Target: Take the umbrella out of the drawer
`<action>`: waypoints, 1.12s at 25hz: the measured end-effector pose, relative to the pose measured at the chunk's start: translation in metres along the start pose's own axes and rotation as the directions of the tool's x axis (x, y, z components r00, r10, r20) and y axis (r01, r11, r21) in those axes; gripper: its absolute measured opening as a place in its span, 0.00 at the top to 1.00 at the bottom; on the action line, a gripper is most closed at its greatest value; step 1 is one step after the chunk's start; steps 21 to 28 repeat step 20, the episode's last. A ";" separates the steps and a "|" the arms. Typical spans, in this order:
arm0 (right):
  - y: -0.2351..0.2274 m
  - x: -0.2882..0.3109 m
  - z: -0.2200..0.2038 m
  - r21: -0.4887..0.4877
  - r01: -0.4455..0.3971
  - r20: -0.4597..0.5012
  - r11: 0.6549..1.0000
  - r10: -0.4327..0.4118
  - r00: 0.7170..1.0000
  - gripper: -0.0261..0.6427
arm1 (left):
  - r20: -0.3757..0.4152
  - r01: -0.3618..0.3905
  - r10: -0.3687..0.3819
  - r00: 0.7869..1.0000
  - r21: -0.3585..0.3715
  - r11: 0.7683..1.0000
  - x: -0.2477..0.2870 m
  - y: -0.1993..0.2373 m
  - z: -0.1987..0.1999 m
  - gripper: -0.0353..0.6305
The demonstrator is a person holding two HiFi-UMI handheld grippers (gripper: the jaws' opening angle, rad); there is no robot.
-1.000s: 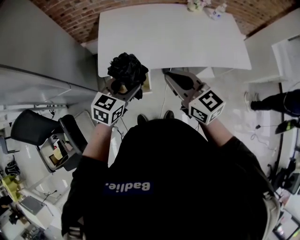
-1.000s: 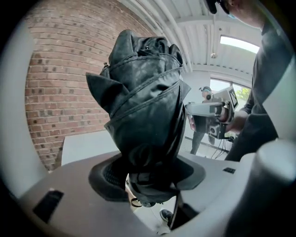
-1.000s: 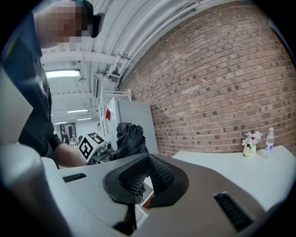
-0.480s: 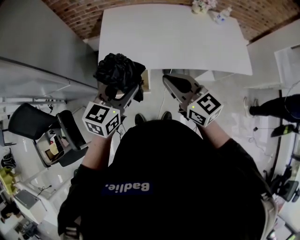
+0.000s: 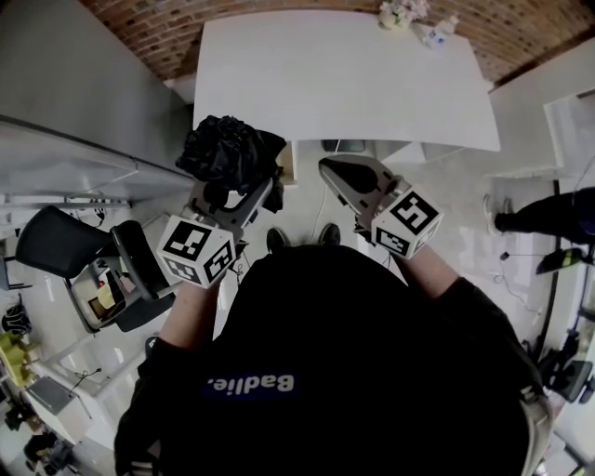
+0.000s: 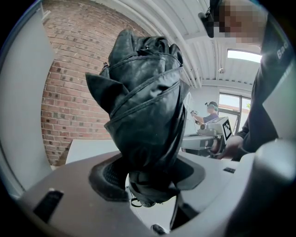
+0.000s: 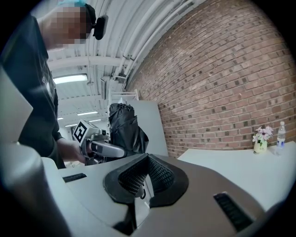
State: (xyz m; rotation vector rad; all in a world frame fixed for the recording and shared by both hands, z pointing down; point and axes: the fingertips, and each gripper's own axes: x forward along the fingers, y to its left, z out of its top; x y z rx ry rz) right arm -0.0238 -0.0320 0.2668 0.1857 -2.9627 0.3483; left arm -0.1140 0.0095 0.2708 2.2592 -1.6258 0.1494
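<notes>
Gripping the folded black umbrella point(image 6: 143, 111) upright in your left gripper point(image 5: 234, 189) by the white table point(image 5: 344, 74), you hold your right gripper point(image 7: 147, 161) alongside, jaws together on nothing.

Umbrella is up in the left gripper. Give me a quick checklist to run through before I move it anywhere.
1. Grip: ok. The left gripper has its jaws closed on the lower end of the umbrella.
2. Umbrella free: ok. It stands upright in the air and touches only those jaws.
3. Canopy tidy: not ok. The folds bulge loosely, and no strap shows around them.
4. Right gripper free: ok. Its jaws are together with nothing between them.
5. Landing spot: ok. The white table is bare except for flowers and a bottle at its far right corner.
</notes>
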 end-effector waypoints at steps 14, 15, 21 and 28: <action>-0.004 0.003 0.000 0.016 -0.001 -0.001 1.000 0.001 1.000 0.92 | 0.000 -0.007 0.007 1.000 -0.012 1.000 0.000 0.005 -0.002 0.59; -0.004 0.003 0.000 0.016 -0.001 0.000 1.000 0.001 1.000 0.92 | 0.000 -0.007 0.007 1.000 -0.011 1.000 0.000 0.005 -0.002 0.59; -0.005 0.004 0.000 0.017 0.003 0.004 1.000 -0.003 1.000 0.92 | -0.001 -0.005 0.005 1.000 0.000 1.000 -0.001 0.007 -0.002 0.59; -0.005 0.004 0.000 0.017 0.003 0.004 1.000 -0.003 1.000 0.92 | -0.001 -0.005 0.005 1.000 0.000 1.000 -0.001 0.007 -0.002 0.59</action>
